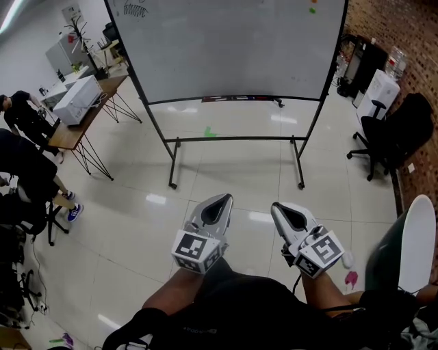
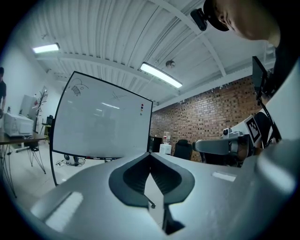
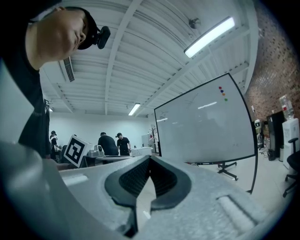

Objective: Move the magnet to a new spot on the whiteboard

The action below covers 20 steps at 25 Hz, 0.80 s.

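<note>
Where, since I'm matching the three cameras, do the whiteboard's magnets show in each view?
Head view: magnets at the very top edge, right of centre, partly cut off.
Left gripper view: magnets just above the picture's centre, as tiny dots.
Right gripper view: magnets in the upper right, as a slanted row of coloured dots.
Shared landmark: the whiteboard; in every view the magnets sit near its right edge.

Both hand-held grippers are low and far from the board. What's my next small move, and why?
Probably step toward the whiteboard, lifting the right hand-held gripper toward the magnets near its top right corner. Both it and the left hand-held gripper are shut and empty, and the board stands well ahead, likely out of reach.
</note>
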Motion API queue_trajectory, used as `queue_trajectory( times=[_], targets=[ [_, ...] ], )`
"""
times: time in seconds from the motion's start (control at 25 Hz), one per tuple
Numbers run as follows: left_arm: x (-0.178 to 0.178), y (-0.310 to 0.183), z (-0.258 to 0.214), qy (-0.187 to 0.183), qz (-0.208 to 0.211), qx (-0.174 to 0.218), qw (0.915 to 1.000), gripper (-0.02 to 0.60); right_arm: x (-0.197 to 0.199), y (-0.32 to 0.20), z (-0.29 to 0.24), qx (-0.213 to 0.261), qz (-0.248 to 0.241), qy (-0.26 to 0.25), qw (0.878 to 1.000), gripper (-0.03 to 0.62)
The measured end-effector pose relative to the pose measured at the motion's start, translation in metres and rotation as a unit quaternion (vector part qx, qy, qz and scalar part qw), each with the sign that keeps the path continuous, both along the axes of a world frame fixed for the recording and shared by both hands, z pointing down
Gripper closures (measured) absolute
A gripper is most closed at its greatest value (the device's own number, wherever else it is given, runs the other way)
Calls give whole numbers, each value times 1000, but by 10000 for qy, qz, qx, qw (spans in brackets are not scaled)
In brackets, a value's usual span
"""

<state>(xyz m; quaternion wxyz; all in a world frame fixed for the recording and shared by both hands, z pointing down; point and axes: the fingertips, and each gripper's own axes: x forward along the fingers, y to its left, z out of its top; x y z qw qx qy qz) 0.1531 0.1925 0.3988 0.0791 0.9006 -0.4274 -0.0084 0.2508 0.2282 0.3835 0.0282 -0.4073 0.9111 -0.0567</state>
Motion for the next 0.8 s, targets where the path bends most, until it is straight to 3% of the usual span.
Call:
queue_trajectory(
  times=[0.28, 0.8],
  targets=[
    [-5, 4, -6, -17, 244, 131, 9996, 566, -12, -2, -15, 32, 83, -121, 9999, 591],
    [-84, -15, -14, -67, 241, 254, 9994, 565, -74, -19, -22, 262, 327, 144, 9990, 591]
  ],
)
